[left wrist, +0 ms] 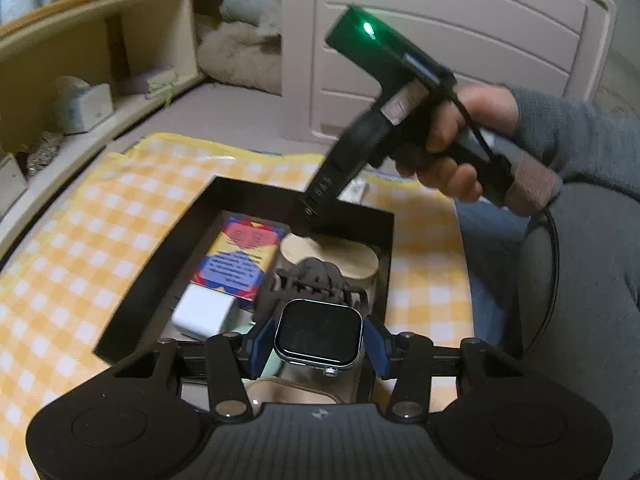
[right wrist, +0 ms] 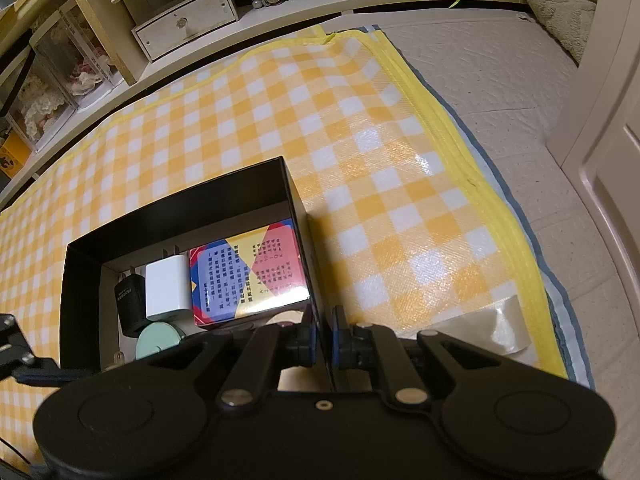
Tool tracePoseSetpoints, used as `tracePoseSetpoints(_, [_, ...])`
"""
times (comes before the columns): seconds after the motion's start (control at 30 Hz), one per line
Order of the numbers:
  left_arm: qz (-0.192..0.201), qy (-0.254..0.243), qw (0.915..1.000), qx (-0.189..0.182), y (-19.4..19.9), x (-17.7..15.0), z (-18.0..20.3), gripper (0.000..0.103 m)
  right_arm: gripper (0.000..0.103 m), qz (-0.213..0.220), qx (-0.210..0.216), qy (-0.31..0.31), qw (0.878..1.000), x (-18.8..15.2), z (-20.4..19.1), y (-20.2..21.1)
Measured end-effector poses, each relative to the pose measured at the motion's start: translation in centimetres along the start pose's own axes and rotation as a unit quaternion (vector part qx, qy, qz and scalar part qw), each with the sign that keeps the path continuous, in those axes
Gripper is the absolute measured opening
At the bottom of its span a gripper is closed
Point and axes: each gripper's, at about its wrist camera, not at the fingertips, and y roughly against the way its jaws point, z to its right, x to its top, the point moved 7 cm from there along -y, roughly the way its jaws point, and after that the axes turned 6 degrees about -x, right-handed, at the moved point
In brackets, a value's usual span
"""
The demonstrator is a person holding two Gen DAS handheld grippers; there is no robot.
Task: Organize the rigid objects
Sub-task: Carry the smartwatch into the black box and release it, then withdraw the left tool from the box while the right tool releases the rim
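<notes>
My left gripper point(left wrist: 319, 342) is shut on a square smartwatch point(left wrist: 318, 328) with a dark screen, pinched between the blue pads point(left wrist: 262, 344). It hangs over the near end of an open black box point(left wrist: 160, 252). Inside lie a colourful card box point(left wrist: 244, 260), a white charger point(left wrist: 202, 314), a dark hair claw point(left wrist: 316, 280) and a round wooden piece point(left wrist: 340, 258). A hand holds my right gripper point(left wrist: 310, 220) at the far wall. In the right wrist view, that gripper point(right wrist: 325, 336) is shut on the box's side wall point(right wrist: 298, 208), beside the card box point(right wrist: 248, 276), white charger point(right wrist: 168, 286), a black charger point(right wrist: 130, 300) and a mint round item point(right wrist: 156, 340).
The box stands on a yellow-and-white checked mat point(right wrist: 360, 140) spread over a pale quilted surface point(right wrist: 500, 80). Shelves with a small drawer unit point(right wrist: 184, 20) and clear cases run along the far side. A white door point(left wrist: 440, 40) and a grey-sleeved arm point(left wrist: 580, 136) are on the right.
</notes>
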Motion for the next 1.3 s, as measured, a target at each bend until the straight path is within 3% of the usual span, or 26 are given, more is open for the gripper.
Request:
tracePoseSetpoints(0.4, [-0.024,0.011,0.9992,-0.028,-2.4,-1.1,-0.8,0.050,0.008,0.000,0.000,0.001,1.000,0.0,0.1,0.0])
tracePoseSetpoints(0.53, [-0.025,0.028,0.9990,-0.024,-2.6,-1.3,-1.4,0.061,0.008,0.000,0.000,0.000,1.000,0.0,0.1,0.0])
tracePoseSetpoints(0.67, [-0.030,0.039,0.9984,-0.029,-2.5,-1.6,-1.7,0.061,0.008,0.000,0.000,0.001,1.000,0.0,0.0,0.0])
tracePoseSetpoints(1.3, [-0.003,0.083,0.9960,-0.032,0.0,0.2,-1.0,0.061,0.008,0.000,0.001,0.001,1.000,0.1,0.1,0.0])
